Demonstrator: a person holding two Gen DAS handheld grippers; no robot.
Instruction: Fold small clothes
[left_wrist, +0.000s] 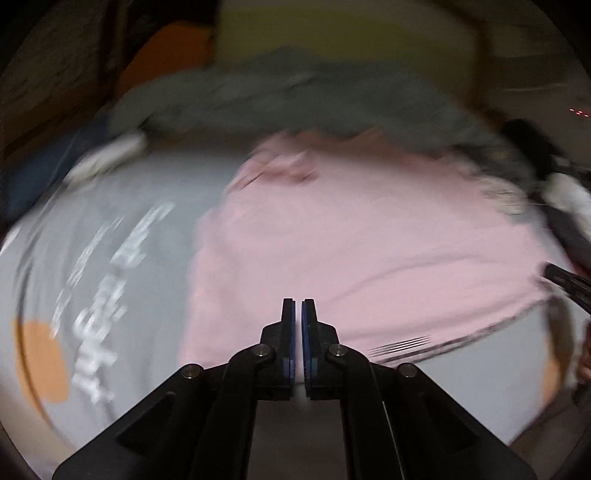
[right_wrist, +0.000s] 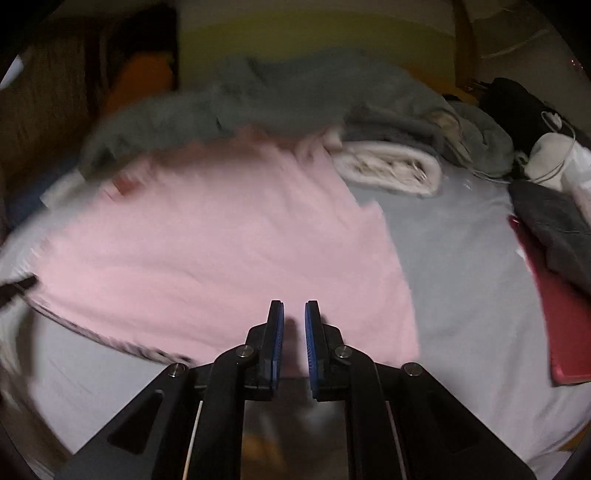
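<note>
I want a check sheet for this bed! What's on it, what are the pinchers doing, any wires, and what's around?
Surface: grey sheet with white lettering and orange spots, seen in the left view.
Job's things: pink shirt spread flat, striped hem nearest the cameras.
Clutter: grey blanket bunched behind the shirt; rolled white cloth; dark grey garment on a red flat thing; white bundle; black thing.
Grippers: left gripper shut, holding nothing; right gripper slightly apart, nothing clearly held. Both above the shirt's near edge.
Cables: thin white cord on the black thing and white bundle.
Surroundings: yellow wall; orange thing; blurred.
</note>
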